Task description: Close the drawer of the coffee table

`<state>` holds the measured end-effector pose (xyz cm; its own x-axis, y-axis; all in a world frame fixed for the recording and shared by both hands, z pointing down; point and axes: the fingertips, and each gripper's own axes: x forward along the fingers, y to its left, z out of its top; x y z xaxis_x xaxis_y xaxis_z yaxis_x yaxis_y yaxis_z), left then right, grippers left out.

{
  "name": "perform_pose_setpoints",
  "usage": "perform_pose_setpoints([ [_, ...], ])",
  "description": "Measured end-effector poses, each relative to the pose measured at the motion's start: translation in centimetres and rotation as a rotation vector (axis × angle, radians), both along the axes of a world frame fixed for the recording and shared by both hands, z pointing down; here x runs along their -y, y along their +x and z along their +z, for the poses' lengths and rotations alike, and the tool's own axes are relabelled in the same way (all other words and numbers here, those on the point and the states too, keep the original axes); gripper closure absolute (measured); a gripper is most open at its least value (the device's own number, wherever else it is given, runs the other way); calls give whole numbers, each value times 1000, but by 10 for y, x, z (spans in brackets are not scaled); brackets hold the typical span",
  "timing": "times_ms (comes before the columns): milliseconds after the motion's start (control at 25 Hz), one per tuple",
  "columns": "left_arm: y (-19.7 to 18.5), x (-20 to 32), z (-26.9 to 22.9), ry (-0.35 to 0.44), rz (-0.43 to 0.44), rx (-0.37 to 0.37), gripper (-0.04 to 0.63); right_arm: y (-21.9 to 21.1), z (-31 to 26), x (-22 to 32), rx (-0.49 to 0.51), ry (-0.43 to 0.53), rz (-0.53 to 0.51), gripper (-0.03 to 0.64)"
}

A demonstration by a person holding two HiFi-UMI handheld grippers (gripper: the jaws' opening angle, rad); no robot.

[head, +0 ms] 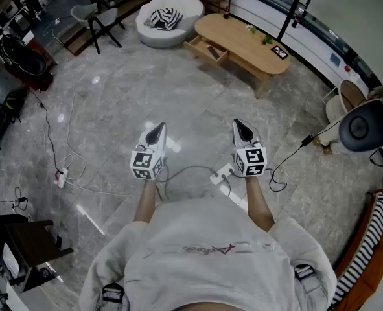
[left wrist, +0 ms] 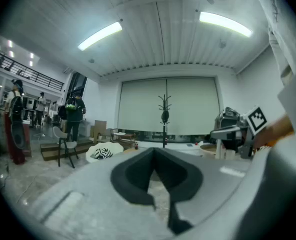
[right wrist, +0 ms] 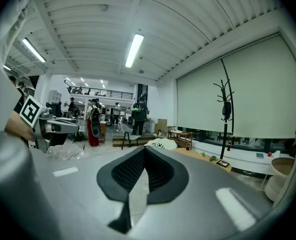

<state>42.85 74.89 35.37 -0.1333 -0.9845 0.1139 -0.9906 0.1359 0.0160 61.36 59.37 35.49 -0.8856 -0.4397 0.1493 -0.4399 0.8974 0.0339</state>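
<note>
A light wooden oval coffee table (head: 243, 43) stands far ahead across the floor, its drawer (head: 206, 50) pulled out on the left side with a dark item inside. My left gripper (head: 157, 132) and right gripper (head: 242, 129) are held side by side in front of me, well short of the table, both shut and empty. In the right gripper view the table (right wrist: 204, 159) shows past the shut right gripper (right wrist: 144, 150). The left gripper view looks over the shut left gripper (left wrist: 154, 151) toward the far wall.
A white beanbag (head: 169, 18) with a striped cushion sits left of the table. A grey chair (head: 100, 19) is further left. Cables and a power strip (head: 221, 173) lie on the marble floor near my feet. A coat stand (right wrist: 224, 114) is behind the table. People (left wrist: 73, 115) stand at the left.
</note>
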Motion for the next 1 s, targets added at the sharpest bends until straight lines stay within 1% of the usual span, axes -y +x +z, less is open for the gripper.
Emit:
perform_pose_setpoints([
  [400, 24, 5, 6, -13, -9, -3, 595, 21, 5, 8, 0, -9, -5, 612],
  [640, 38, 11, 4, -8, -28, -4, 595, 37, 8, 13, 24, -34, -32, 612],
  [1000, 65, 22, 20, -18, -51, -16, 595, 57, 24, 28, 0, -37, -61, 612],
])
